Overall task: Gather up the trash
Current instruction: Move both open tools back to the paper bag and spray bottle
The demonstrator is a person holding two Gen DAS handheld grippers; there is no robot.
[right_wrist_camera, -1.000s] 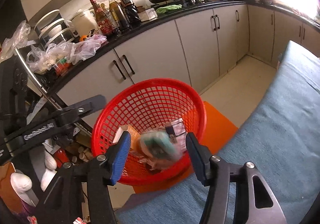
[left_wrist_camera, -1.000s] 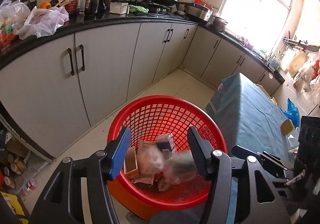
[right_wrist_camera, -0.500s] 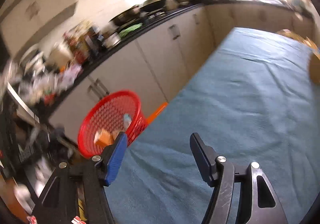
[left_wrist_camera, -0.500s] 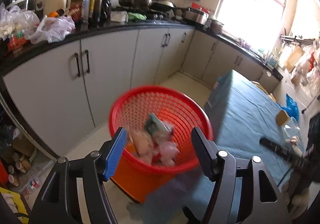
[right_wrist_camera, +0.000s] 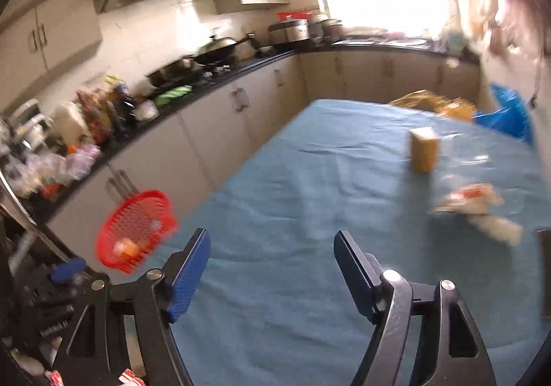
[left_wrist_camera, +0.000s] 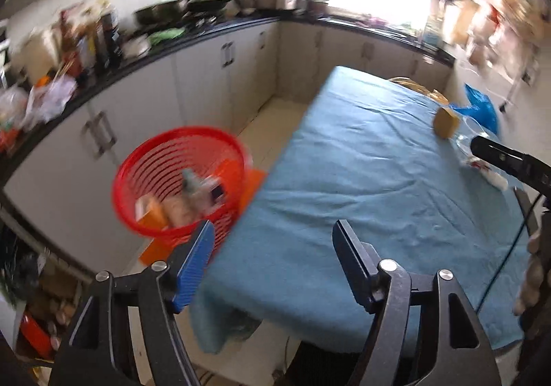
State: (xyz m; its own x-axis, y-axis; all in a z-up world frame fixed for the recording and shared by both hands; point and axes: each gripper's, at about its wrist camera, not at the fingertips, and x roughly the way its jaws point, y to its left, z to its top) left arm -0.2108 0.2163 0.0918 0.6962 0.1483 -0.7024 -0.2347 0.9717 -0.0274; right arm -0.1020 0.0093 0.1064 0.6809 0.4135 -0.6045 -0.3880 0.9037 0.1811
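A red mesh basket (left_wrist_camera: 179,186) holding several pieces of trash stands on the floor left of the blue-cloth table (left_wrist_camera: 372,186); it also shows in the right wrist view (right_wrist_camera: 134,231). My left gripper (left_wrist_camera: 273,241) is open and empty near the table's near-left corner. My right gripper (right_wrist_camera: 272,251) is open and empty above the tablecloth (right_wrist_camera: 292,214). On the table's right side lie a yellow-brown box (right_wrist_camera: 424,149), a crumpled red-and-white wrapper (right_wrist_camera: 471,200) and a clear plastic piece (right_wrist_camera: 465,155). The box also shows in the left wrist view (left_wrist_camera: 446,122).
Cream cabinets under a black counter (left_wrist_camera: 193,41) run along the left and far walls, crowded with bottles, bags and pans. A blue plastic bag (right_wrist_camera: 509,114) sits beyond the table's far right. An orange stool (left_wrist_camera: 255,183) stands under the basket. Views are motion-blurred.
Both grippers have swung right, away from over the basket toward the table. The basket has shifted to the left of both views. Trash dropped into the basket now rests there.
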